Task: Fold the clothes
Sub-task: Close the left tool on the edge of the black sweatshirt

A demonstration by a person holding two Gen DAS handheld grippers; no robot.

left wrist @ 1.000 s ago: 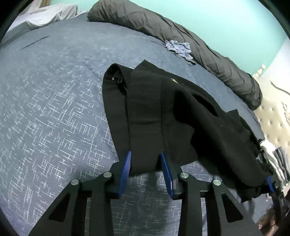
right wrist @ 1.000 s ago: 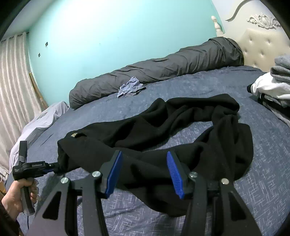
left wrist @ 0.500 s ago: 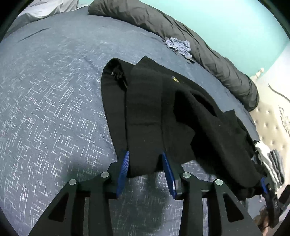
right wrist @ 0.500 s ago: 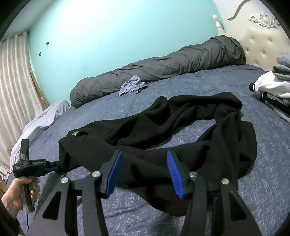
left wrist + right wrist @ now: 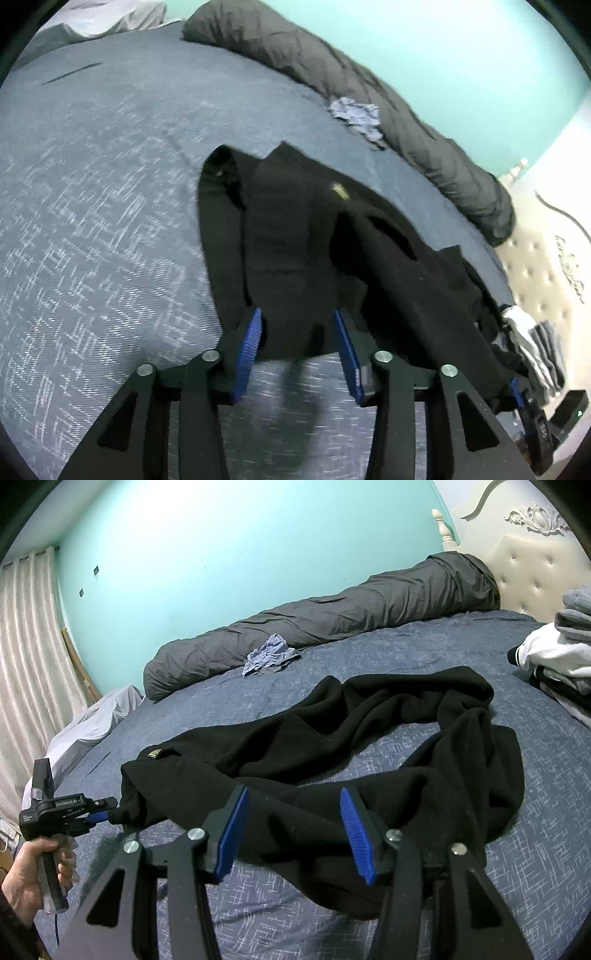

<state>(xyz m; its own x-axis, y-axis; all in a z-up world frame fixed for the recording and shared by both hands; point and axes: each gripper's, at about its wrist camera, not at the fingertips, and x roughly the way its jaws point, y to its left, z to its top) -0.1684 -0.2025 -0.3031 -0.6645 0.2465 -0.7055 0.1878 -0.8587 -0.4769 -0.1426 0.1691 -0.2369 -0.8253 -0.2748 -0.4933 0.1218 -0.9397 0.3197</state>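
- A black garment (image 5: 332, 760) lies spread and rumpled across the blue patterned bed (image 5: 535, 812), a small tag showing near one end.
- The left hand-held gripper (image 5: 295, 332) straddles the garment's hem; its jaws are opening, the cloth sits between the blue pads (image 5: 249, 343) (whether they touch it I cannot tell).
- The right hand-held gripper (image 5: 295, 827) has a thick fold of the same garment between its pads (image 5: 354, 830); jaws stand partly apart, and I cannot tell if they pinch it.
- A hand (image 5: 26, 878) holds the left tool's handle.
- A rolled grey duvet (image 5: 332, 616) lies along the far edge, a crumpled blue-grey cloth (image 5: 269, 657) beside it.
- Stacked clothes (image 5: 557, 653) sit near the headboard.
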